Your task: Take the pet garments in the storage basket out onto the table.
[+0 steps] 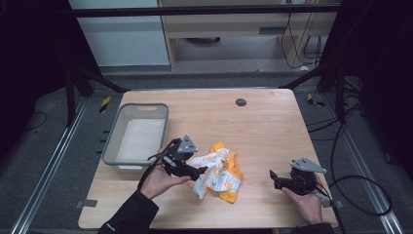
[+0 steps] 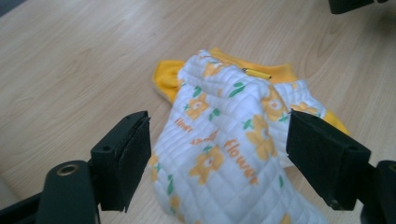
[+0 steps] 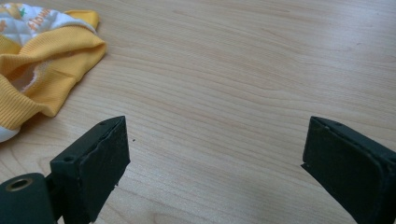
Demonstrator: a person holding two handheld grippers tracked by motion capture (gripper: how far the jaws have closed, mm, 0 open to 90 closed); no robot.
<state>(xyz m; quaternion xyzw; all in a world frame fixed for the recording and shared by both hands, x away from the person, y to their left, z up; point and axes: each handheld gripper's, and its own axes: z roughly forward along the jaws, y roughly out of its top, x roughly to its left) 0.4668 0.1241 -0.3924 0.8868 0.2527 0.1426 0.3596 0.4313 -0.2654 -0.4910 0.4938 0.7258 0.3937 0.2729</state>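
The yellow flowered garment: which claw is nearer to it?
Left. The left claw is right at the garment, open jaws straddling its quilted fabric. The right claw sits apart to the garment's right, open over bare table.

The small quilted white garment point(image 2: 224, 154) is showing a print of orange flowers with green leaves and orange lettering, and its ribbed trim and lining are glowing a warm yellow-orange. The light wooden table point(image 1: 263, 126) under it is wearing a pale honey grain with a small dark round disc point(image 1: 240, 102) near its far edge. The rectangular plastic bin point(image 1: 113, 141) at the left is looking plain grey with a whitish floor. Both grippers' jaws are showing matt black, and the person's sleeve point(image 1: 129, 217) is looking black too.
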